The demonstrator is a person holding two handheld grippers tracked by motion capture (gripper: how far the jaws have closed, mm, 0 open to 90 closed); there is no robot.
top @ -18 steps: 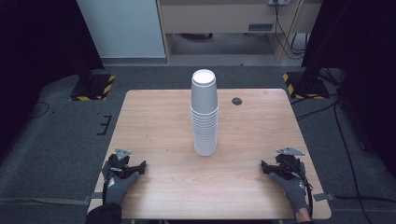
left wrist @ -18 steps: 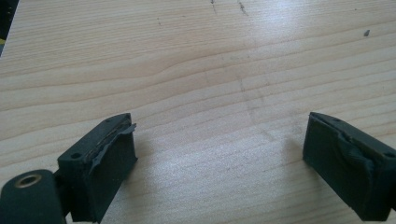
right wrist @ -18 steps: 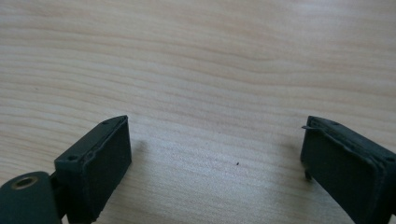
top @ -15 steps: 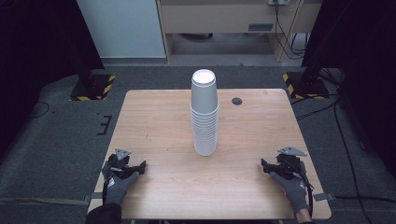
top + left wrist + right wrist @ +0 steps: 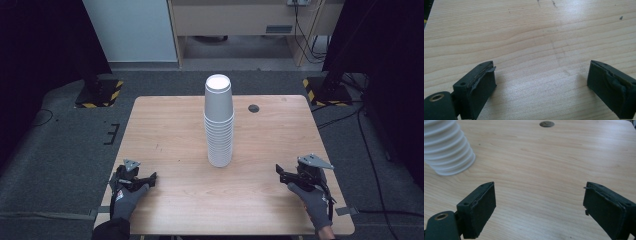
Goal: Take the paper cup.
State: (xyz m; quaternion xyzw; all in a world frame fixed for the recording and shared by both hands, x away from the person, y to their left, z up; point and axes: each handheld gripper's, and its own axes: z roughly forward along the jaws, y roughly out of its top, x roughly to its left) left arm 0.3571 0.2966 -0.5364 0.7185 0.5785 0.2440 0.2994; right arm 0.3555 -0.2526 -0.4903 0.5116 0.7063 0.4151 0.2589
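- The left gripper [image 5: 145, 179] sits near the table's near-left corner, jaws spread wide over bare wood; the right gripper [image 5: 283, 176] sits near the near-right corner, jaws likewise released and empty.
- One tall stack of white cups [image 5: 219, 121] stands upside down at the table's [image 5: 165, 125] middle, well apart from both grippers (individual cups are too tightly nested to count).
- One dark round hole [image 5: 254, 108] lies beyond the stack, to its right.
- Pale wood top; grey carpet [image 5: 60, 145] around it.
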